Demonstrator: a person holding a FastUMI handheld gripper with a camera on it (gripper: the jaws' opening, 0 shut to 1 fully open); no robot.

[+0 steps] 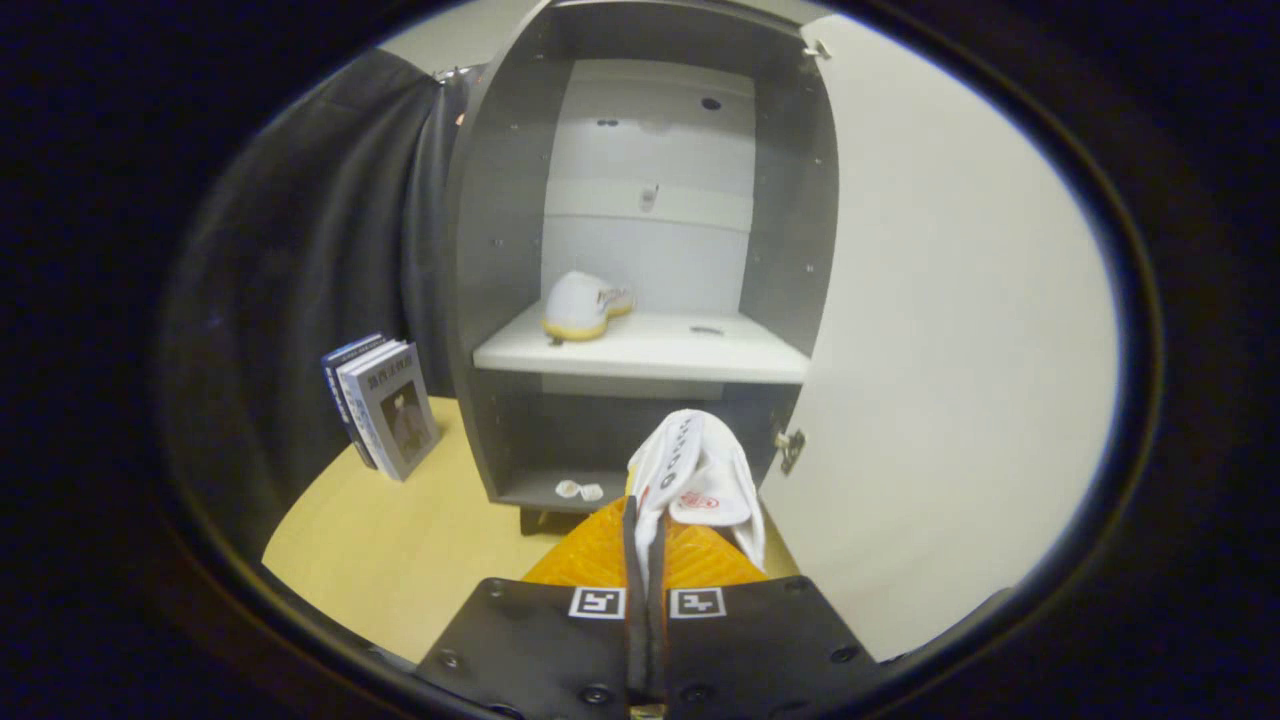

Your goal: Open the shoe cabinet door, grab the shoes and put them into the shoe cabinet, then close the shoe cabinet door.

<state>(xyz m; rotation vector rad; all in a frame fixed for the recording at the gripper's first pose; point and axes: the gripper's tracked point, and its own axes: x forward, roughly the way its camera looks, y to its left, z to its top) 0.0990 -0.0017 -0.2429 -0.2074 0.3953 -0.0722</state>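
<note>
The grey shoe cabinet (500, 200) stands ahead with its white door (950, 330) swung open to the right. One white shoe with a yellowish sole (583, 305) rests on the left part of the white middle shelf (650, 352). My gripper (646, 520) is shut on a second white shoe (700, 475), pinching its edge between the fingers. That shoe hangs just ahead of the fingertips, in front of the cabinet's lower compartment and below the shelf. A small white object (579, 490) lies on the cabinet's bottom board.
A few books (385, 405) lean upright on the wooden tabletop (400, 540) left of the cabinet. Black cloth hangs behind them. The open door forms a wall close on the right, with a hinge (788, 447) near the held shoe.
</note>
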